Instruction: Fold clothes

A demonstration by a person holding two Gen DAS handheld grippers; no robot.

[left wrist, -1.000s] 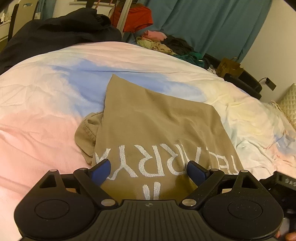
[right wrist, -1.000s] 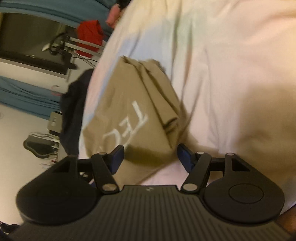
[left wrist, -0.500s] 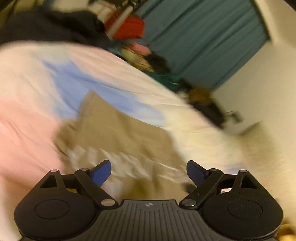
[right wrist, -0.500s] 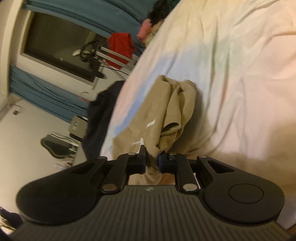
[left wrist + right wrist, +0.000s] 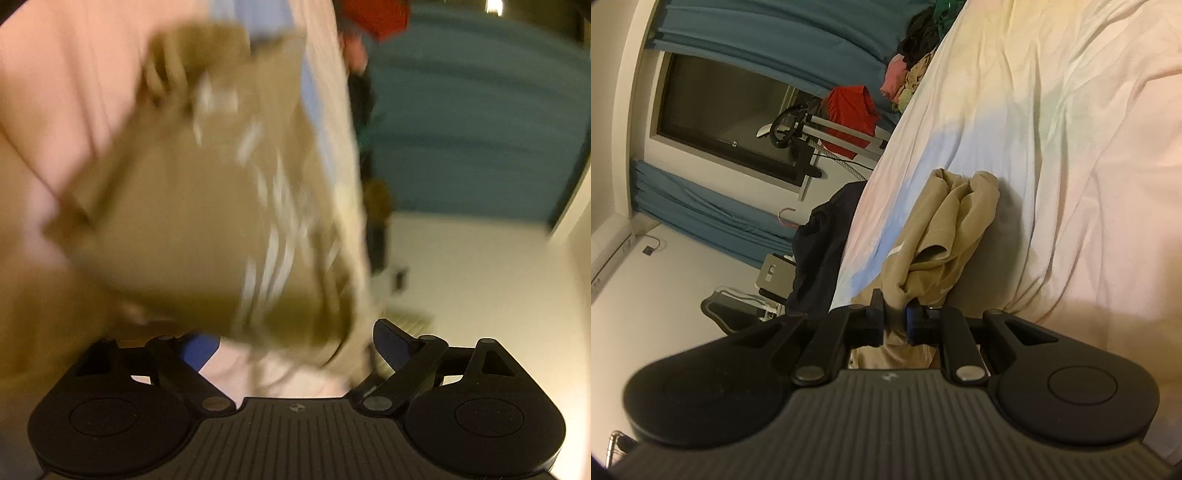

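A tan t-shirt [image 5: 192, 206] with white lettering lies on the pastel bedsheet [image 5: 48, 88]; the left wrist view is blurred and tilted. My left gripper [image 5: 291, 345] is open, its blue pads at the near edge of the shirt with nothing between them. In the right wrist view the tan t-shirt [image 5: 945, 236] bunches up into folds, and my right gripper [image 5: 894, 317] is shut on its near edge. The lettering is mostly hidden in that view.
The pastel bedsheet [image 5: 1052, 129] spreads wide to the right. A dark garment [image 5: 820, 251] hangs over the bed's far side. A pile of clothes [image 5: 912, 70] and a red garment [image 5: 853, 110] on a rack sit by teal curtains [image 5: 746, 48].
My right gripper went from open to shut on the shirt's edge and bunched the cloth. The left gripper swung and rolled sharply, still open, closer over the shirt.
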